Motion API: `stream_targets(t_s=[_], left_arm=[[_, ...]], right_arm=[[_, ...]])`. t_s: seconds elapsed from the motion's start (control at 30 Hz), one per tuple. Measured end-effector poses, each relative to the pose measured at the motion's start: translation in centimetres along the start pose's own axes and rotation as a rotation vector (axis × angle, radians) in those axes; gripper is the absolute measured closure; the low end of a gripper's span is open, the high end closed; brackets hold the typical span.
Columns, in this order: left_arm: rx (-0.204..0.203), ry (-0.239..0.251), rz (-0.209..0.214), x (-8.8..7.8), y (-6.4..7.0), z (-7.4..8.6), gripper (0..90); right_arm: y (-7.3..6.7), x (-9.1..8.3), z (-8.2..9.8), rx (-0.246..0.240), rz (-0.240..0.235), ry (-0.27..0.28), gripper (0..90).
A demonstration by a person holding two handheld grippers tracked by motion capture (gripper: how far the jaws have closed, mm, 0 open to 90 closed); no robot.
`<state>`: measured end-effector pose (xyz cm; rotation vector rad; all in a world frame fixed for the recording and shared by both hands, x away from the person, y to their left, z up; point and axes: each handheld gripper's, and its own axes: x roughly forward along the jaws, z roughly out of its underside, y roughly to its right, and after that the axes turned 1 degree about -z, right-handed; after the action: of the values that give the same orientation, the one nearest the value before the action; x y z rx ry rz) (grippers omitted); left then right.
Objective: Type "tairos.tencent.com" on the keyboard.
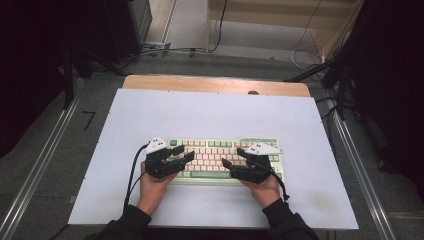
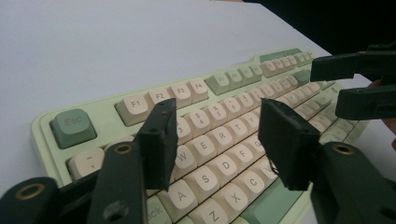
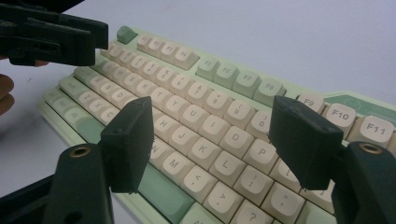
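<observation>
A pale green keyboard (image 1: 220, 157) with cream and green keys lies on the white sheet near the front of the table. My left gripper (image 1: 183, 153) hangs over its left half, held in a person's hand. The jaws stand apart with nothing between them, above the W, E, R and D keys (image 2: 217, 140). My right gripper (image 1: 234, 157) hangs over the right half, also open and empty, framing the J, K, O and P keys (image 3: 215, 140). Each gripper shows in the other's view: the right gripper (image 2: 338, 86) and the left gripper (image 3: 51, 37).
The white sheet (image 1: 210, 115) covers most of a wooden table (image 1: 215, 84), with bare sheet all around the keyboard. Metal rails (image 1: 37, 172) run along both sides of the table. Cables (image 1: 165, 50) lie on the floor behind.
</observation>
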<state>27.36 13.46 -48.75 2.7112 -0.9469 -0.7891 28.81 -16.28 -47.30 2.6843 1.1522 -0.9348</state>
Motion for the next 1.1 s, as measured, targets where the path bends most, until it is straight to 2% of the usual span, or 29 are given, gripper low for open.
stream_targets(t_s=[0.1, 0.3, 0.4, 0.73, 0.9, 1.1], left_arm=[[-0.011, 0.007, 0.028, 0.2, 0.0, -0.2, 65.9], [0.006, -0.001, 0.054, 0.6, 0.4, -0.6, 89.4], [0.025, -0.007, 0.055, 0.8, 0.6, -0.8, 90.0], [0.051, -0.022, 0.052, 1.9, 1.1, -1.1, 90.0], [0.068, -0.066, 0.062, 2.9, 1.7, -1.1, 90.0], [0.084, -0.118, 0.054, 4.2, 2.3, -1.1, 90.0]], right_arm=[[0.1, -0.1, 0.0, 0.001, 0.003, -0.001, 29.5], [0.1, -0.1, 0.0, 0.001, 0.006, -0.002, 29.8], [0.1, 0.0, 0.0, -0.001, 0.006, -0.002, 29.9], [0.1, 0.0, 0.0, 0.002, 0.006, -0.002, 30.2], [0.2, 0.0, 0.1, 0.004, 0.006, -0.004, 30.3], [0.1, -0.1, 0.1, 0.008, 0.005, -0.005, 30.3]])
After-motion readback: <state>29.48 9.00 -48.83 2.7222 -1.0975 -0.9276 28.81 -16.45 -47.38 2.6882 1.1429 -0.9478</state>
